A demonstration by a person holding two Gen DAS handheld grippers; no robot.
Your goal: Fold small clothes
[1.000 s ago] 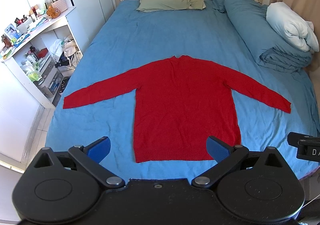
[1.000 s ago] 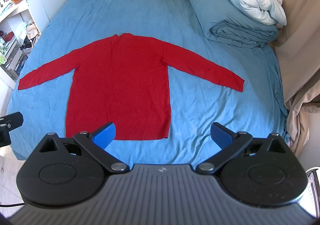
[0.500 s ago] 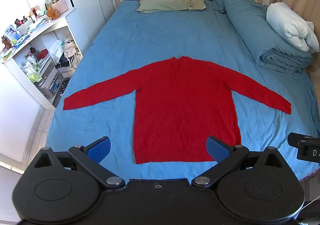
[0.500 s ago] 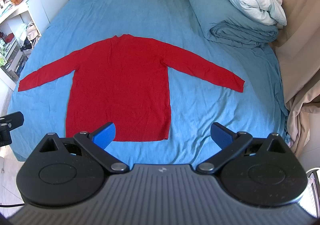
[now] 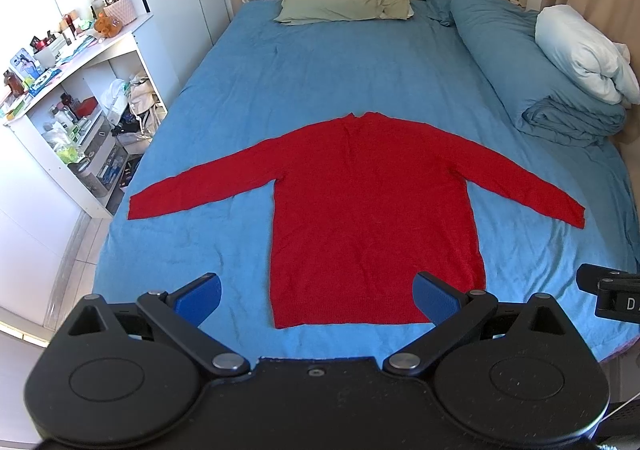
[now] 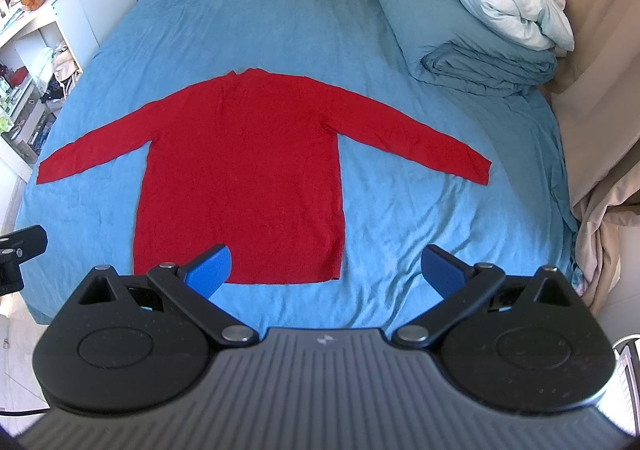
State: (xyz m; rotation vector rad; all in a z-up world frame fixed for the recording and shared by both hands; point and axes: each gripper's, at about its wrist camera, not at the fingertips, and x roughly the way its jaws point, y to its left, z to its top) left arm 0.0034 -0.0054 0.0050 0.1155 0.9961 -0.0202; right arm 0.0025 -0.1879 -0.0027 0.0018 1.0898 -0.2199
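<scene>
A red long-sleeved sweater (image 5: 372, 210) lies flat on the blue bed sheet (image 5: 320, 74), sleeves spread out to both sides, hem toward me. It also shows in the right wrist view (image 6: 244, 170). My left gripper (image 5: 318, 300) is open and empty, held above the bed's near edge over the hem. My right gripper (image 6: 326, 270) is open and empty, above the hem's right corner.
A rolled blue duvet (image 5: 532, 90) with a white pillow (image 5: 584, 54) lies along the bed's right side. A green pillow (image 5: 344, 2) sits at the headboard. A cluttered white shelf (image 5: 68, 106) stands left of the bed. Curtains (image 6: 600, 90) hang on the right.
Both views have shifted very slightly; the sweater sits a touch lower in the right wrist view. The sweater itself has not moved and both grippers stay open.
</scene>
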